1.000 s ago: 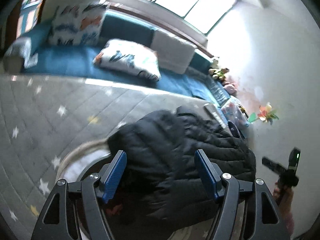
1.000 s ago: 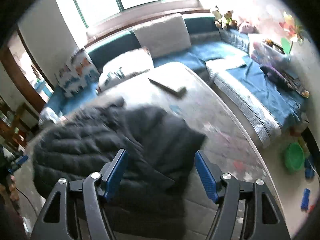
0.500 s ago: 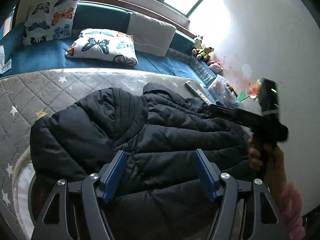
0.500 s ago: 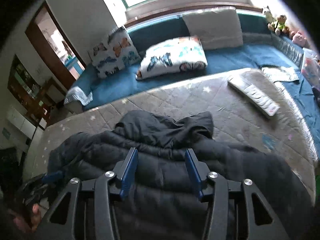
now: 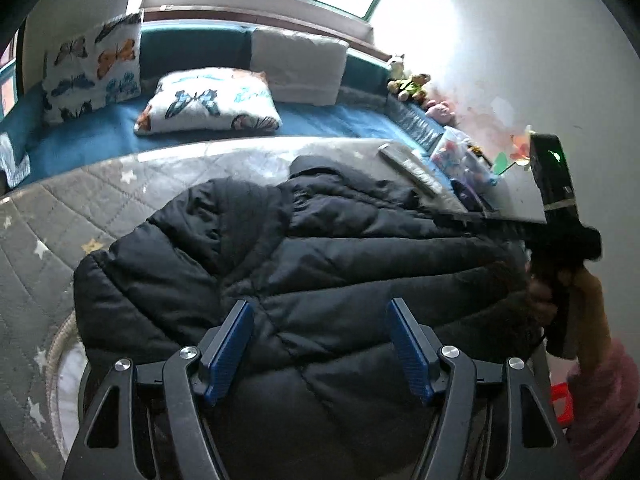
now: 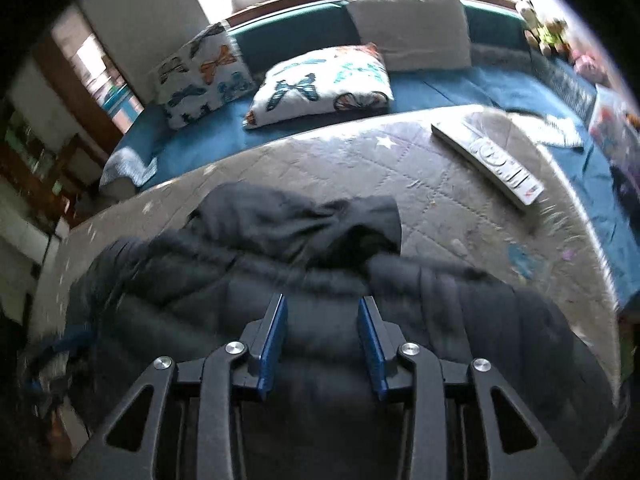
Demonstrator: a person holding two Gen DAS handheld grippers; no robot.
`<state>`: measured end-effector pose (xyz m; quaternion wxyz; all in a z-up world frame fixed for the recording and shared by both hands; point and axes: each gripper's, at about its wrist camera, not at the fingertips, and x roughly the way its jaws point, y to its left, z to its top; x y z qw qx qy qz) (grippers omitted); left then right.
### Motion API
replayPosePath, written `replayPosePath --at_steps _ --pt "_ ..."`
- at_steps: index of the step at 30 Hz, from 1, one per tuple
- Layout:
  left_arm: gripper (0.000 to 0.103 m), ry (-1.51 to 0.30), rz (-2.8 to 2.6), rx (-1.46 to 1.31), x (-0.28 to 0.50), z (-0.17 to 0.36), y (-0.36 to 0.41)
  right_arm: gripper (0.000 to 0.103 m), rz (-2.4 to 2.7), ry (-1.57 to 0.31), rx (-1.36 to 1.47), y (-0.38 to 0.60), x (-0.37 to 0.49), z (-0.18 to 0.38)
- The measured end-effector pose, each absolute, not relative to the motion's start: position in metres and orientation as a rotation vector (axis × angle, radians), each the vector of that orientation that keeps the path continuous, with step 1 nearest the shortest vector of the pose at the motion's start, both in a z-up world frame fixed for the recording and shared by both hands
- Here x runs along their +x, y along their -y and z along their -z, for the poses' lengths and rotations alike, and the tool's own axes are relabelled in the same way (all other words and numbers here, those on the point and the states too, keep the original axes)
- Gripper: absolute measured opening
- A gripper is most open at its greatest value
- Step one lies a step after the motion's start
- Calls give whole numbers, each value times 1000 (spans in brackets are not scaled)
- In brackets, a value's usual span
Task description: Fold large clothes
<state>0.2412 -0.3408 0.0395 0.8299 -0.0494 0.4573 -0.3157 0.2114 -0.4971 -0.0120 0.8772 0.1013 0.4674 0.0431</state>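
A black quilted puffer jacket (image 5: 320, 248) lies bunched on a grey star-patterned quilt (image 5: 100, 200). My left gripper (image 5: 322, 344) is open just above the jacket's near edge, holding nothing. In the right wrist view the jacket (image 6: 280, 248) lies with its hood toward the sofa. My right gripper (image 6: 322, 338) hovers over the jacket's middle with its jaws partly closed and a gap between the pads; nothing is gripped. The right gripper also shows in the left wrist view (image 5: 556, 216), at the jacket's right side.
A remote control (image 6: 492, 160) lies on the quilt at the far right. Butterfly pillows (image 5: 208, 104) and a grey cushion (image 5: 300, 68) sit on the blue sofa behind. Stuffed toys (image 5: 408, 80) and a toy bag (image 5: 460, 156) sit at the right. A white wall is close on the right.
Both grippers have swung around to face the jacket squarely and come nearer to it. The right gripper's jaws have narrowed from wide open to partly closed. The jacket has been spread out.
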Motion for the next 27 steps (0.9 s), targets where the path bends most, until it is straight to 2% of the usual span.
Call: replayPosePath --at_steps 6,11,19,21,23,27 --pt "72 -901 666 37 188 -64 355 42 -122 -1003 107 470 140 -5" --pt "72 -993 642 53 170 -33 363 44 -65 -1078 52 451 112 21" --pt "73 -955 628 71 140 -40 355 44 -15 -912 76 438 70 4" --pt "73 -940 619 75 129 -45 350 48 8 -870 47 430 54 0" --pt "74 -927 598 87 118 -51 344 58 40 -843 31 423 38 0" --pt "74 -903 568 112 95 -57 332 61 76 -801 7 410 14 0"
